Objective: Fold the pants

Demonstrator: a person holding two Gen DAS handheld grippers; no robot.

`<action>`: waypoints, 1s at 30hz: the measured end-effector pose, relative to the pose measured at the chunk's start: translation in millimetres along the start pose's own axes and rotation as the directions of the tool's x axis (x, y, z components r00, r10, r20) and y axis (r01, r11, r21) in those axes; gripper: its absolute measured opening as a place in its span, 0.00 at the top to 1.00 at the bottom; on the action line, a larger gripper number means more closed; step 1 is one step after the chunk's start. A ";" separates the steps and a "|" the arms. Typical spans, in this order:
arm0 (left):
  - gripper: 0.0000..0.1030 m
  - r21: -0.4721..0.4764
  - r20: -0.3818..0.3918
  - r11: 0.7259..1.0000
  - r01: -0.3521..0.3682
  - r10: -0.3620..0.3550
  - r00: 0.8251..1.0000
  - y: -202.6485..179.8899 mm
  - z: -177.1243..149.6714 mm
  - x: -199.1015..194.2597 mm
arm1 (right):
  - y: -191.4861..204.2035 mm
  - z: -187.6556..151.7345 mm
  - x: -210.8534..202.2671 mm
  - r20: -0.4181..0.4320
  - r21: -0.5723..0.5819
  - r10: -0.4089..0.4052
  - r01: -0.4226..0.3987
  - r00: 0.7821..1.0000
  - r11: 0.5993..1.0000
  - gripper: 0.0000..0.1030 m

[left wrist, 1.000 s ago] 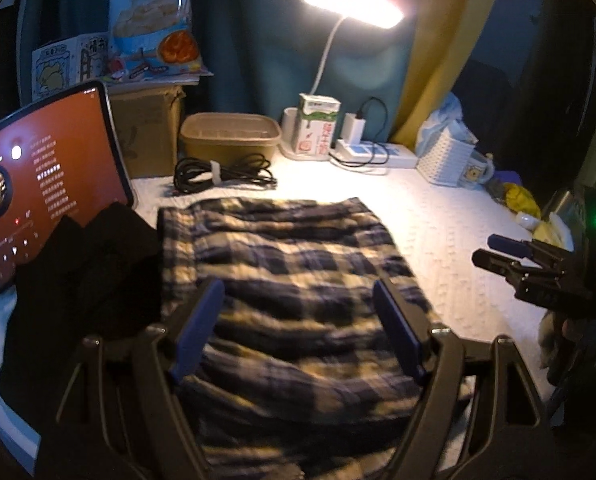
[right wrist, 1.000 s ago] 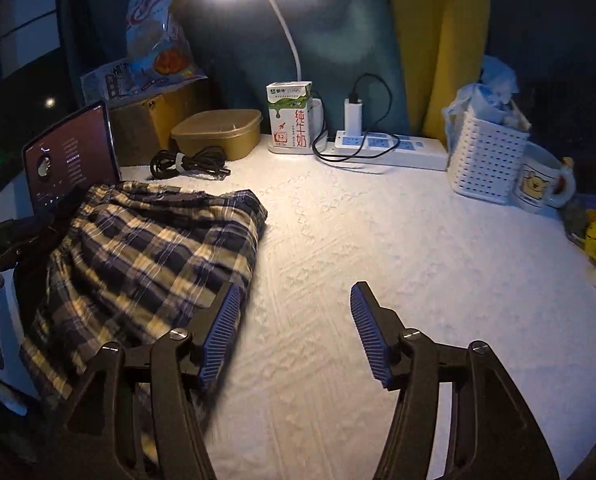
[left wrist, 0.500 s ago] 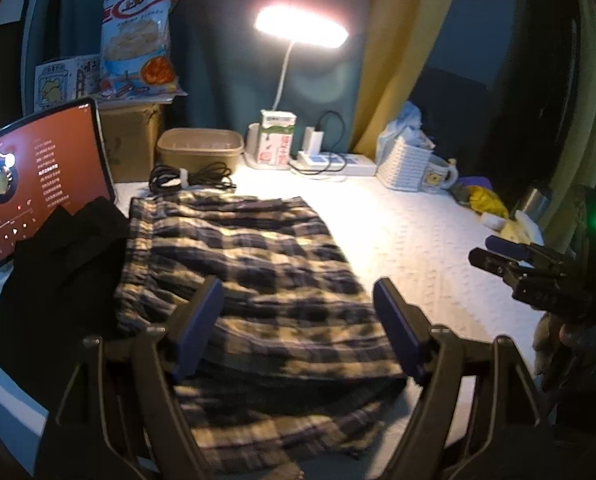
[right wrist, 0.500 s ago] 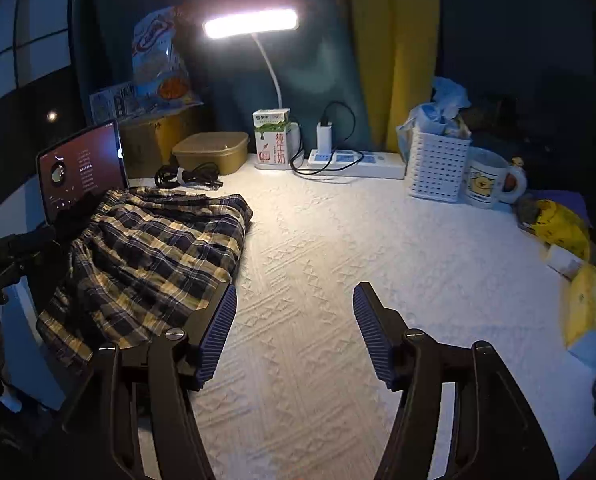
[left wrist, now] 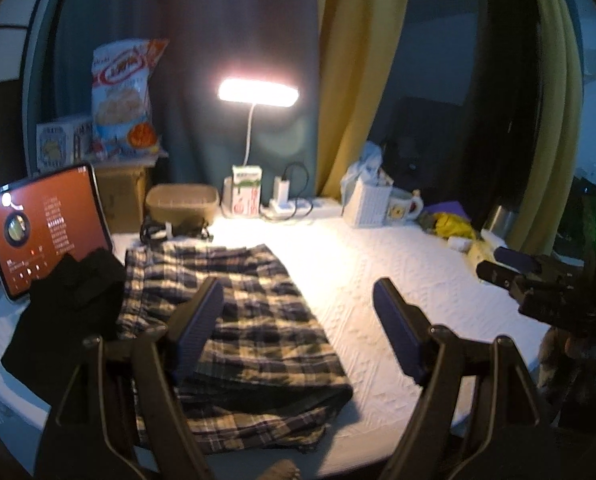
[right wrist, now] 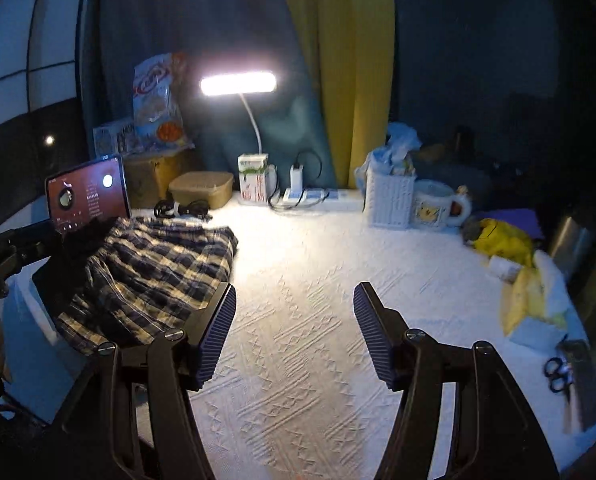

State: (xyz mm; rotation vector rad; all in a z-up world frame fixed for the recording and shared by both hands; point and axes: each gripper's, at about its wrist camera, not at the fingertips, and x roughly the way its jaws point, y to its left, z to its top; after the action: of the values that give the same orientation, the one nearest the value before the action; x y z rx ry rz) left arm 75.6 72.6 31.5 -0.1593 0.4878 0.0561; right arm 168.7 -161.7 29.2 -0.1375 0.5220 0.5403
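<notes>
Folded plaid pants (left wrist: 238, 320) in navy and cream lie flat on the left part of the white textured table (left wrist: 378, 280); their near edge hangs over the table front. The same pants (right wrist: 146, 276) show at the left of the right wrist view. My left gripper (left wrist: 298, 320) hovers open above the pants' right edge, nothing between its blue pads. My right gripper (right wrist: 294, 332) hangs open over bare tablecloth (right wrist: 298, 280), to the right of the pants and apart from them. It also appears at the right edge of the left wrist view as a dark shape, the right gripper (left wrist: 510, 268).
A black garment (left wrist: 66, 312) lies left of the pants under a lit tablet (left wrist: 46, 228). Along the back stand a desk lamp (left wrist: 258, 92), milk carton (left wrist: 246, 192), lidded box (left wrist: 182, 200), coiled cable (left wrist: 170, 228), power strip (right wrist: 310, 196), white basket (right wrist: 390, 200) and mug (right wrist: 438, 204). Yellow clutter (right wrist: 502, 240) and scissors (right wrist: 558, 372) sit right.
Both grippers have pulled back and risen away from the table, so more of the table and room shows. The pants lie still. Both sets of jaws stay apart.
</notes>
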 end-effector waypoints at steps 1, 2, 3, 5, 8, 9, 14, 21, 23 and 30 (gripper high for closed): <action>0.24 0.004 0.012 1.000 0.005 -0.005 1.000 -2.9 1.4 -4.9 | 0.5 2.0 -7.1 0.016 -0.002 -0.003 0.003 1.000 1.000 0.37; 0.24 0.005 0.022 1.000 0.009 -0.009 1.000 -5.3 2.6 -8.8 | 1.1 4.4 -15.4 0.035 -0.004 -0.007 0.007 0.999 1.000 0.37; 0.24 0.007 0.033 1.000 0.013 -0.013 0.999 -8.1 3.8 -13.7 | 1.5 6.4 -21.4 0.048 -0.005 -0.010 0.010 0.999 1.000 0.37; 0.24 0.013 0.050 1.000 0.019 -0.020 0.999 -13.1 6.4 -22.3 | 1.8 10.6 -36.5 0.083 -0.008 -0.018 0.018 0.996 1.000 0.37; 0.24 0.033 0.090 0.999 0.015 -0.018 0.996 -21.0 9.8 -37.7 | 2.7 15.3 -56.2 0.126 -0.012 -0.030 0.031 0.992 0.999 0.37; 0.24 0.038 0.110 0.999 0.006 -0.010 0.994 -23.8 10.7 -44.0 | 3.7 16.6 -63.2 0.142 -0.014 -0.033 0.035 0.989 0.999 0.37; 0.24 0.049 0.182 0.999 -0.022 0.013 0.983 -27.8 13.3 -66.2 | 8.7 21.0 -89.6 0.201 -0.032 -0.064 0.072 0.977 0.997 0.36; 0.24 0.069 0.233 0.985 -0.157 0.137 0.963 -31.6 10.7 -71.7 | 9.5 18.0 -91.4 0.220 -0.004 -0.117 0.121 0.968 0.993 0.36; 0.24 0.080 0.196 0.980 -0.184 0.165 0.967 -29.9 8.0 -62.5 | 10.3 15.2 -84.0 0.197 -0.003 -0.107 0.110 0.974 0.994 0.36; 0.24 0.063 0.168 0.980 -0.188 0.175 0.970 -23.7 0.4 -53.0 | 17.9 6.6 -62.8 0.139 -0.020 -0.087 0.090 0.986 0.996 0.36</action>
State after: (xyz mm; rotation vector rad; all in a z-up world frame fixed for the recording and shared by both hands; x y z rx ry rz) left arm 31.2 48.5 60.1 -0.0323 0.3404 0.2275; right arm 116.3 -173.4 67.0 -0.1467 0.3720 0.4663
